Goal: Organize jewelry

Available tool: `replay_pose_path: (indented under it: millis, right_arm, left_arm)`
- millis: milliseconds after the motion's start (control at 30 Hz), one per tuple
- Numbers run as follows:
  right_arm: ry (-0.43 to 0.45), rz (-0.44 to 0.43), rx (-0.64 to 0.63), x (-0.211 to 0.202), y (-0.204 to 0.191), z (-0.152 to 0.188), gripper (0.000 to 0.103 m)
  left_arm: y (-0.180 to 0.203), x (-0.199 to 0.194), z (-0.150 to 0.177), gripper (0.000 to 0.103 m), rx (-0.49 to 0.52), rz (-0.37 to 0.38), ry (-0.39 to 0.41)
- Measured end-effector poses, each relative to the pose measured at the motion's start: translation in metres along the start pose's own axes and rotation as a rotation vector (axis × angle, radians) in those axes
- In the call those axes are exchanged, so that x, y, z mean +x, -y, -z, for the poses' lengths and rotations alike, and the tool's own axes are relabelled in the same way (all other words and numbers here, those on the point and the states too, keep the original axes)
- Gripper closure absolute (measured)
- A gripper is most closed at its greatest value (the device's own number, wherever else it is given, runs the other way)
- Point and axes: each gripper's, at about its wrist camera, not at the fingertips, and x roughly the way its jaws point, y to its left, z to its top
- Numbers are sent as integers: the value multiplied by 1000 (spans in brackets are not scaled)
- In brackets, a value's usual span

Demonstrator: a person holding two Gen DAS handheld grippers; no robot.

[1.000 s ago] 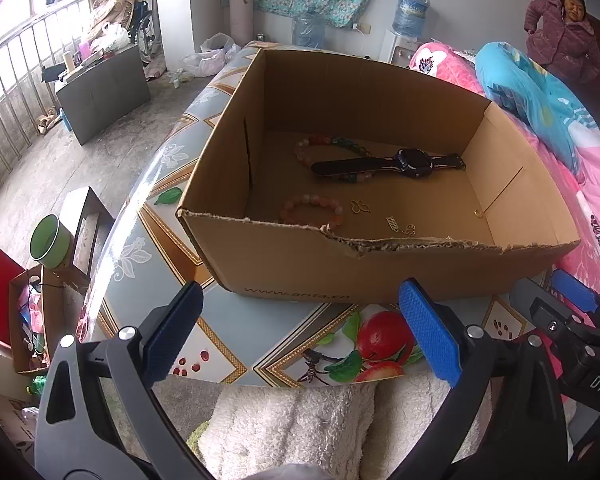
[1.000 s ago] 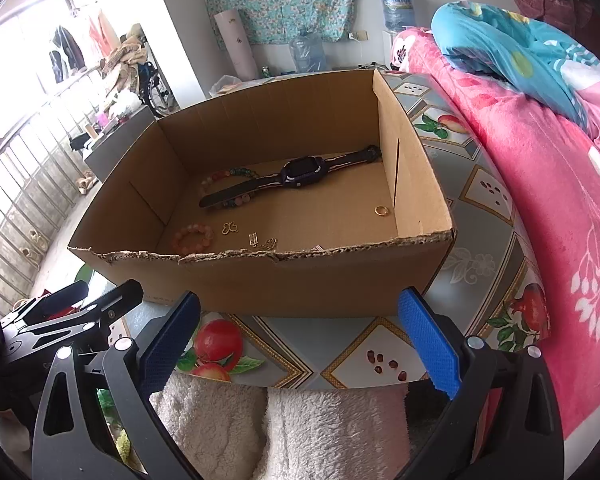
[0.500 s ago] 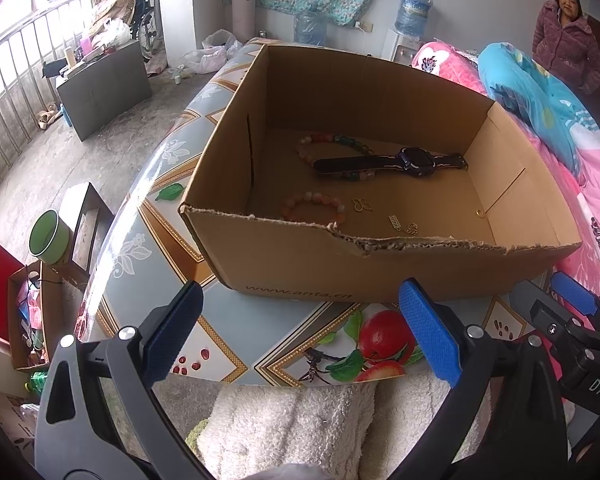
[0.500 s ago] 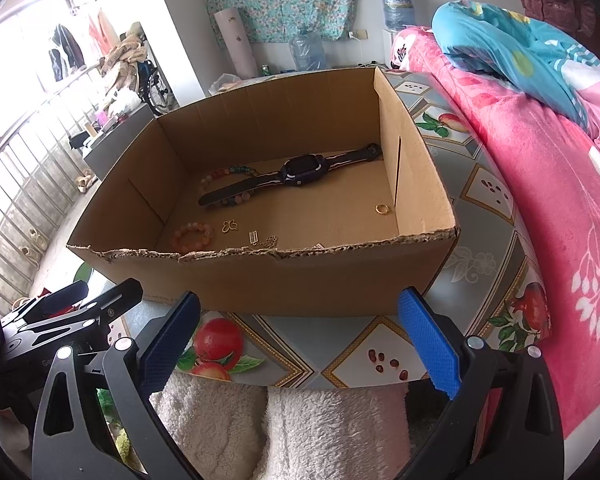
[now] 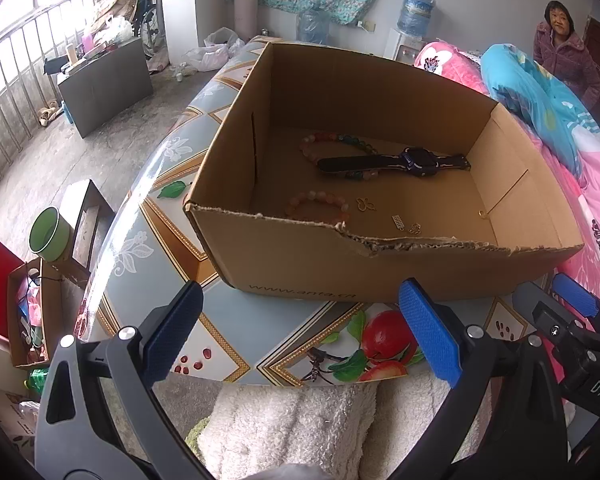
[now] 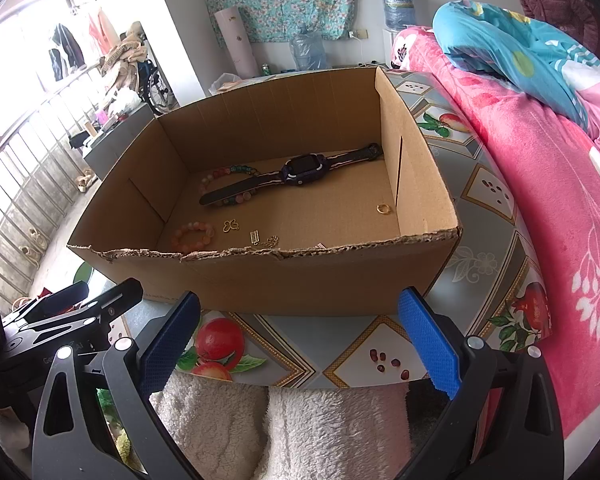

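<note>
An open cardboard box (image 5: pixel 284 268) (image 6: pixel 300 284) stands on a round patterned table. Inside lie a dark smartwatch (image 5: pixel 418 159) (image 6: pixel 302 169), a multicoloured bead bracelet (image 5: pixel 332 138) (image 6: pixel 228 172) partly under its strap, a pink bead bracelet (image 5: pixel 316 205) (image 6: pixel 192 236), a gold butterfly charm (image 5: pixel 365 205) (image 6: pixel 231 225), small metal pieces (image 5: pixel 406 225) (image 6: pixel 262 238) and a gold ring (image 5: pixel 482 213) (image 6: pixel 383 209). My left gripper (image 5: pixel 300 336) and right gripper (image 6: pixel 298 338) hover open before the box's near wall, both empty.
The table (image 5: pixel 236 316) carries a fruit-print cover. A pink blanketed bed (image 6: pixel 540 184) lies to the right with a blue quilt (image 5: pixel 540 92). A person (image 5: pixel 564 52) stands at the back right. White fluffy fabric (image 6: pixel 300 432) lies below the grippers. Floor clutter and a green cup (image 5: pixel 48 236) sit left.
Both views have crept slightly closer to the box; the person at the back has shifted a little. The grippers stay open and the jewelry has not moved.
</note>
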Motion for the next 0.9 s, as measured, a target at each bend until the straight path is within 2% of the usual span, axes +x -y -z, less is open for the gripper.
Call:
replay_pose_path:
  millis: [900]
  right_arm:
    - [-2, 2, -3, 0, -2, 0, 6]
  left_arm:
    - [-3, -1, 3, 8, -12, -4, 0]
